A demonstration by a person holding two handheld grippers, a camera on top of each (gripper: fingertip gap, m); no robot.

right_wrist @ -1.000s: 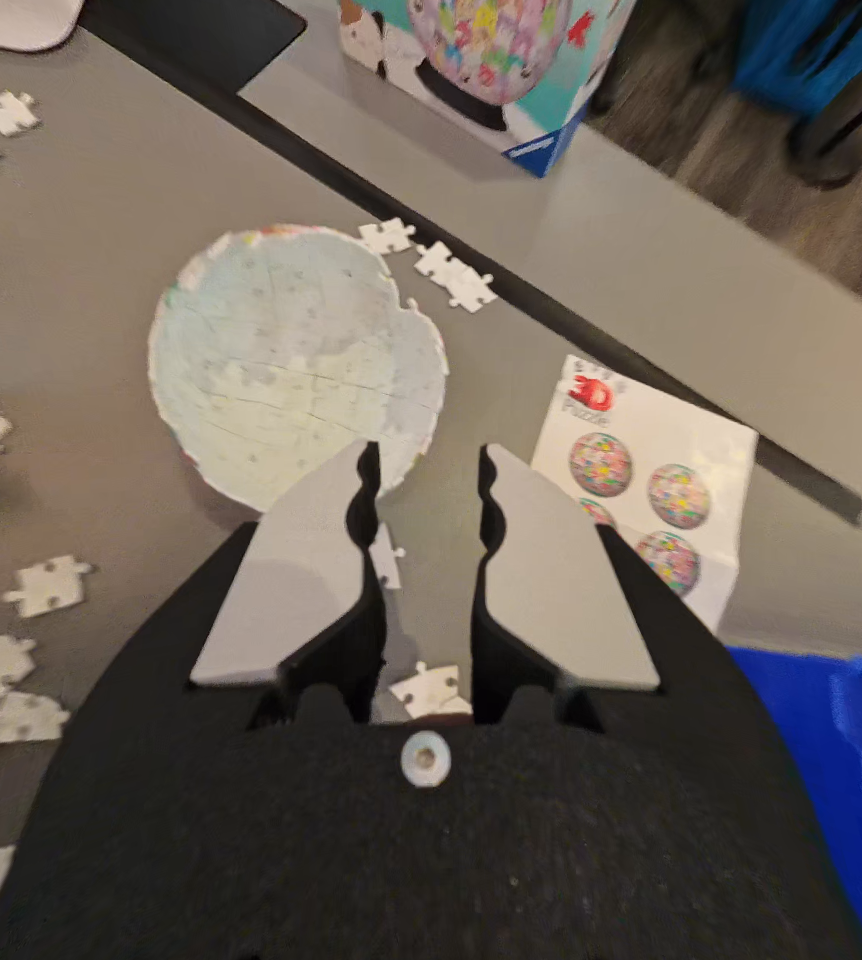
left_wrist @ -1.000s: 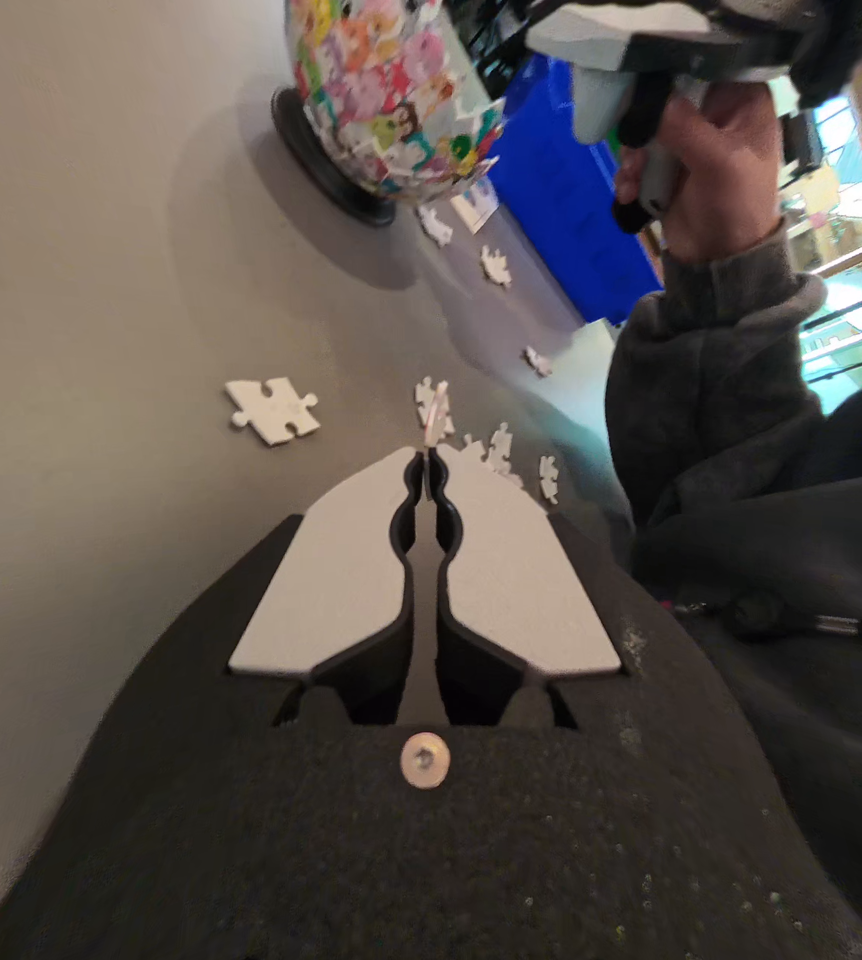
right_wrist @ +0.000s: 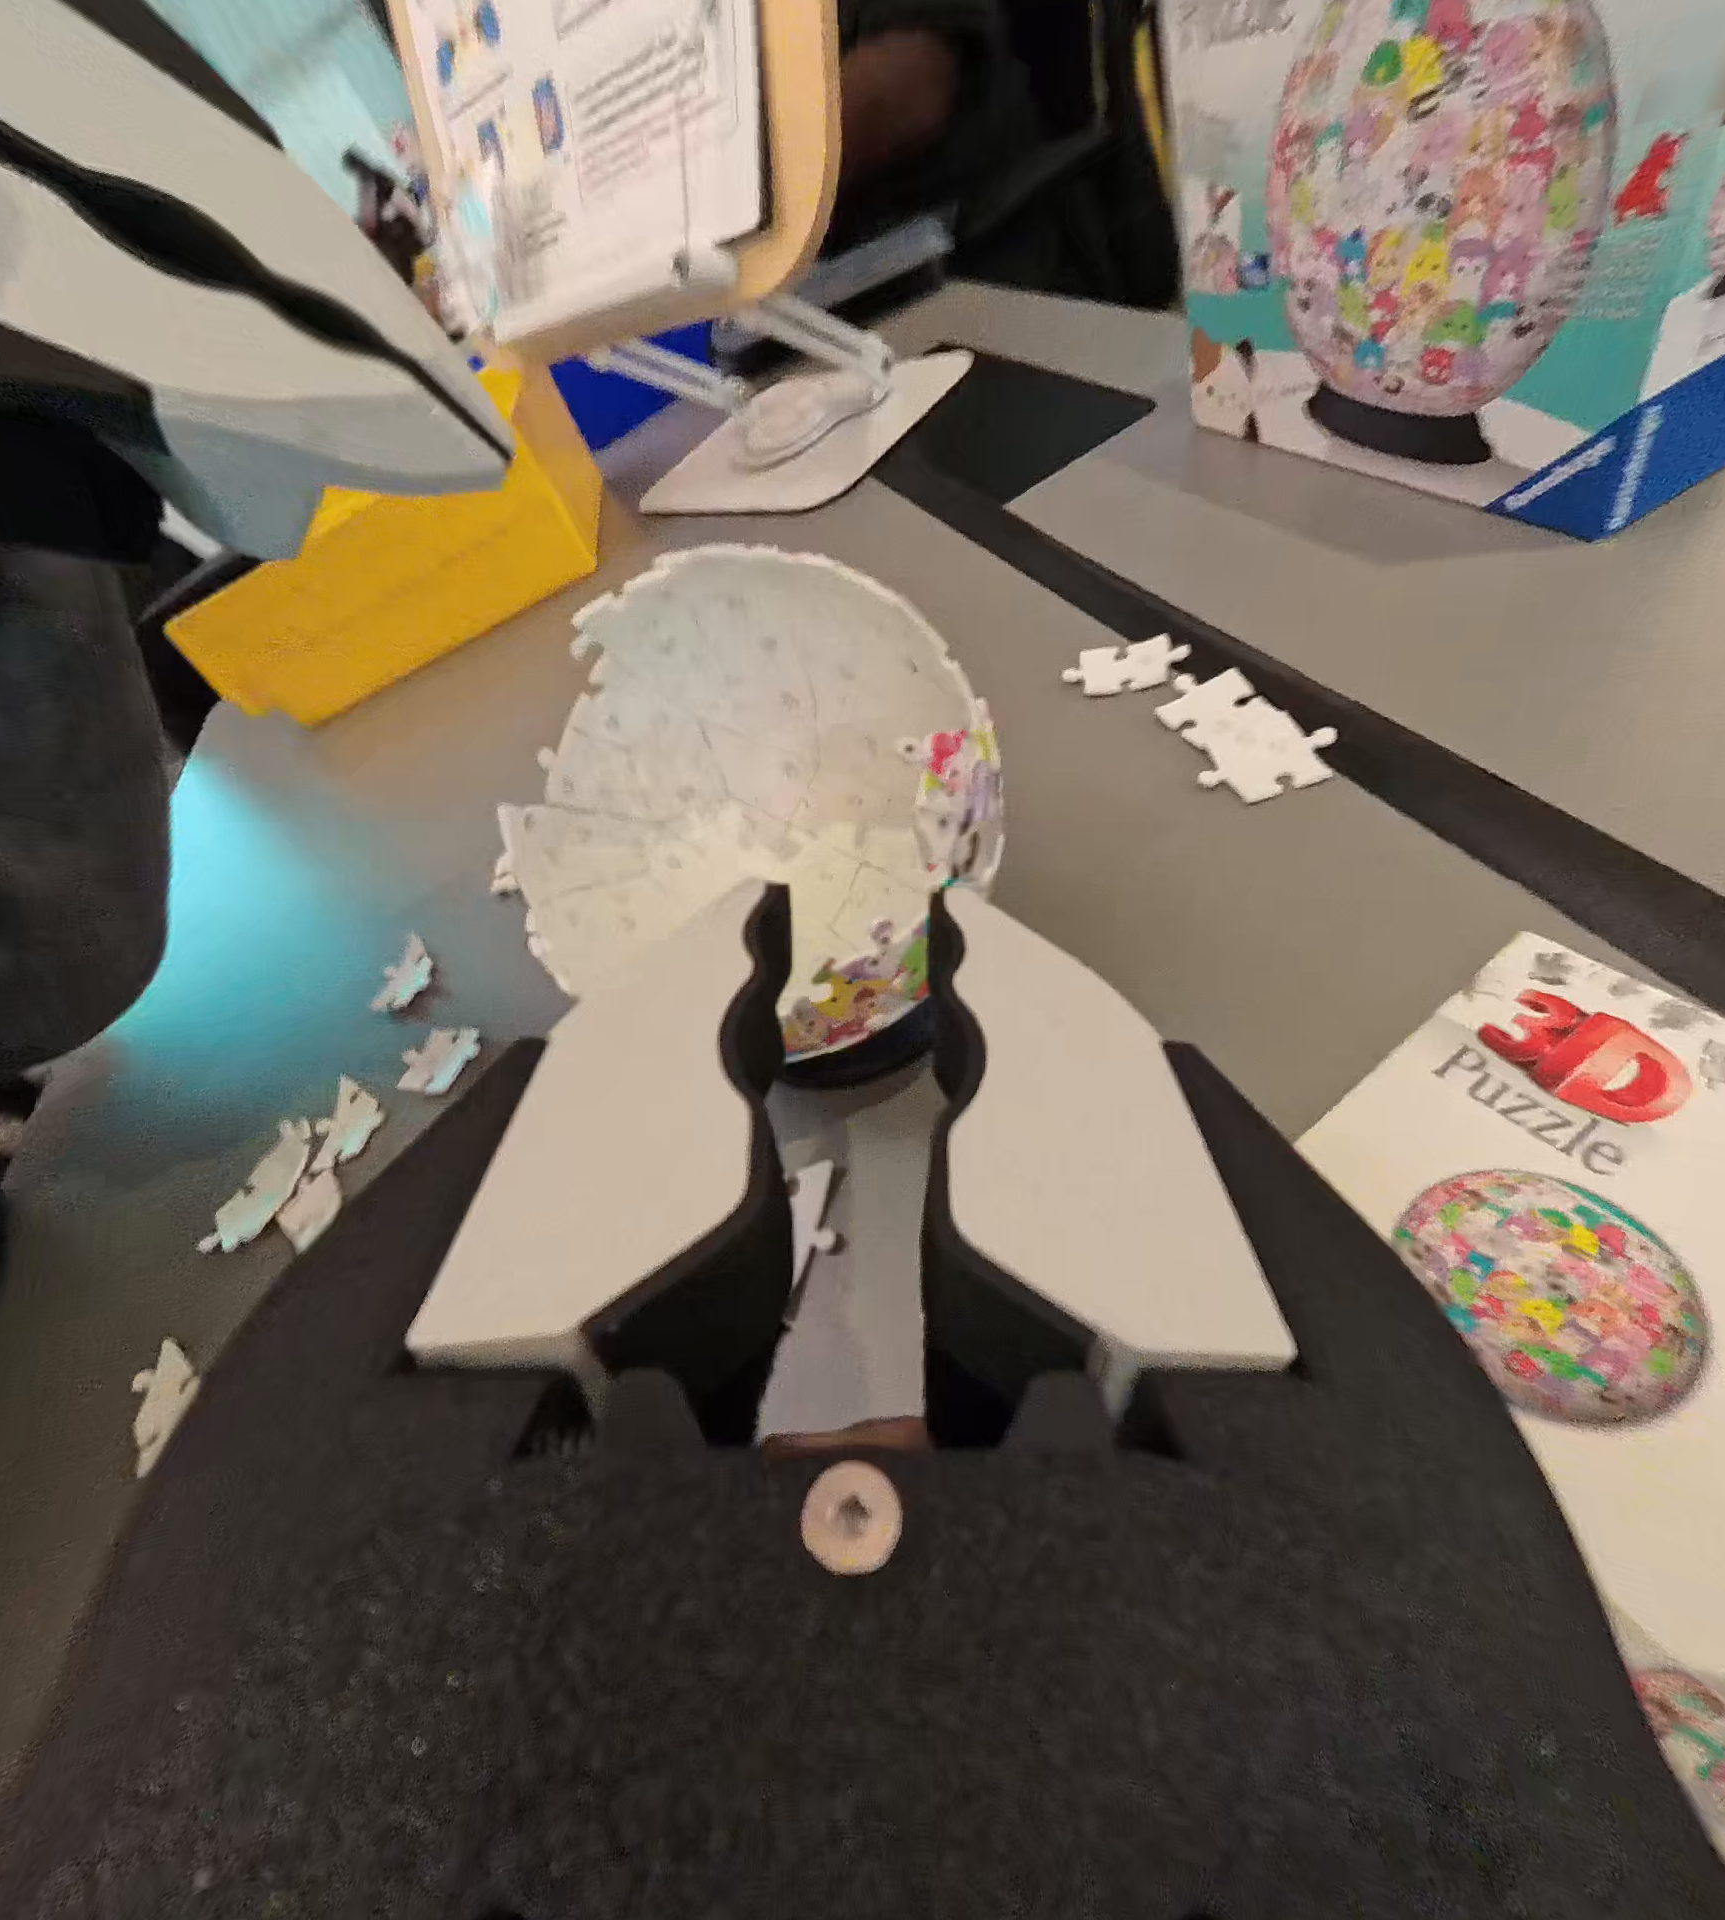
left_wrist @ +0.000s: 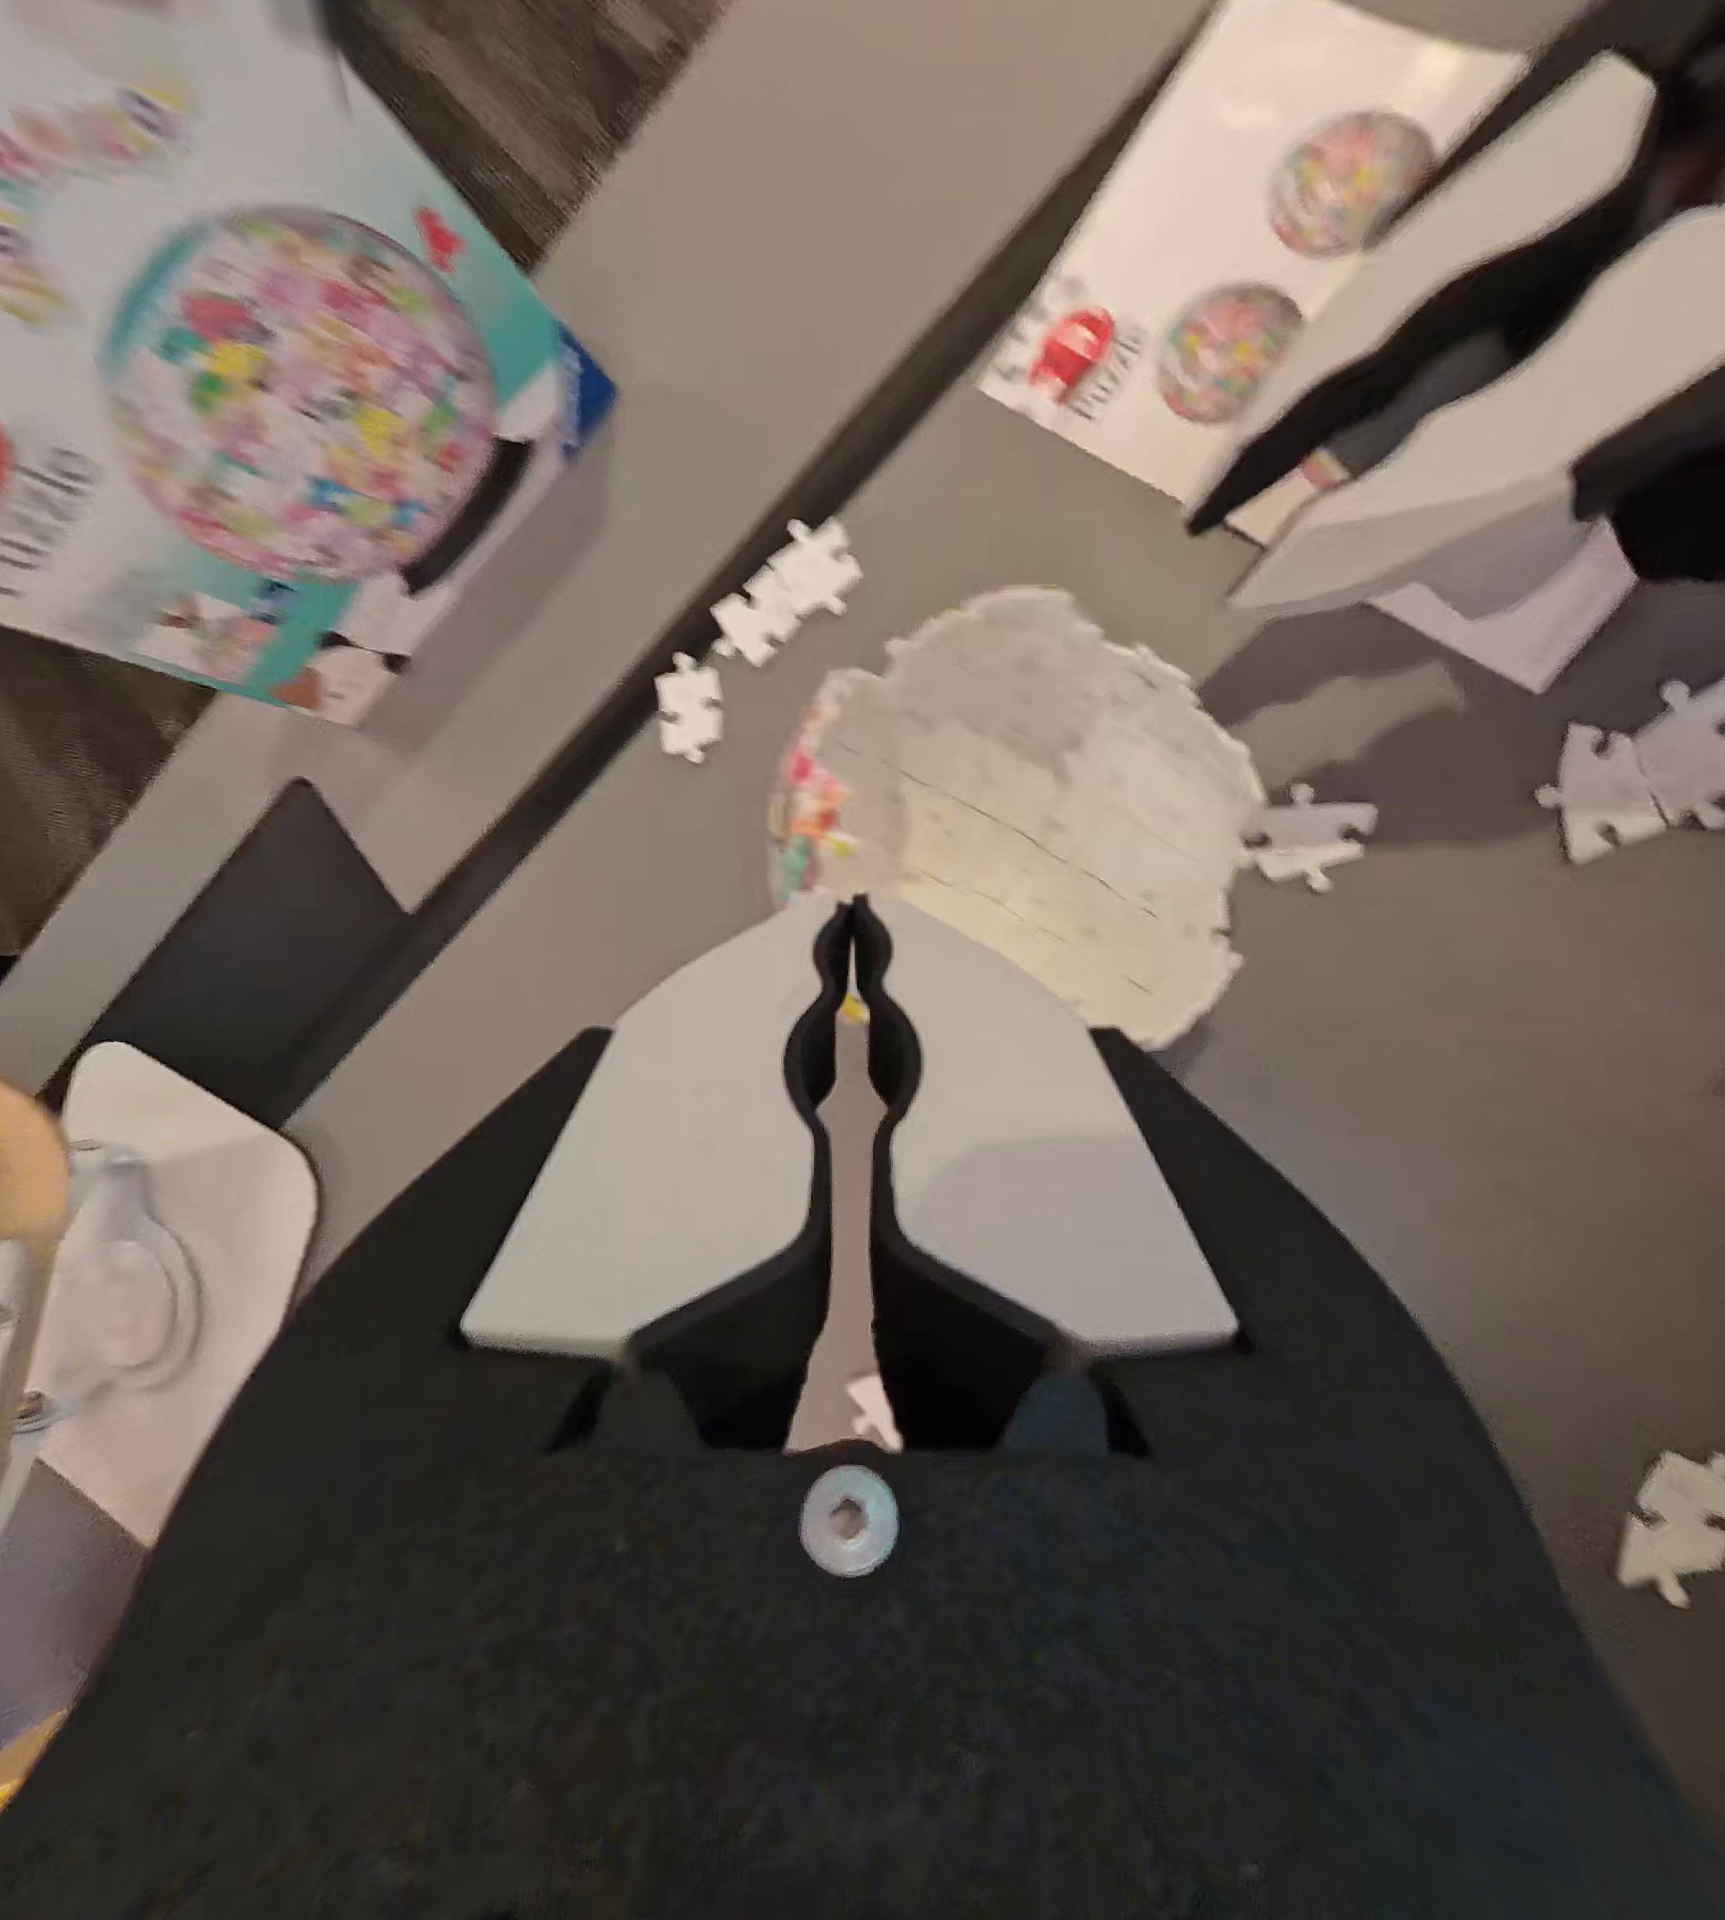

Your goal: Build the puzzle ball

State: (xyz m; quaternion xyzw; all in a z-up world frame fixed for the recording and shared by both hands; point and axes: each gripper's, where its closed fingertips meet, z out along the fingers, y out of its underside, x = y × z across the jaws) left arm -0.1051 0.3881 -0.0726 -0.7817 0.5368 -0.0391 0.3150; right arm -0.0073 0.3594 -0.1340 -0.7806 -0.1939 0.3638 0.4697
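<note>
Left tool (left_wrist: 853,914) pinched — right tool (right_wrist: 858,914) parted.

Soft indoor light, motion-blurred edges

**Half-built ball, loose pieces around it**

Ball (right_wrist: 733,769) partly assembled: open shell, white inside facing up and toward the camera, jagged unfinished rim, colourful cartoon print on the outer skin at the right edge and low down. Seated upright on a dark round stand (right_wrist: 858,1065) on the grey table. Seen from above in the left wrist view (left_wrist: 1024,821), a pale bowl with the print along its left edge. Loose white pieces (right_wrist: 1201,707) lying flat, face down: a joined pair beyond the ball, several more scattered to its left (right_wrist: 318,1153), others near it (left_wrist: 1647,769).
</note>
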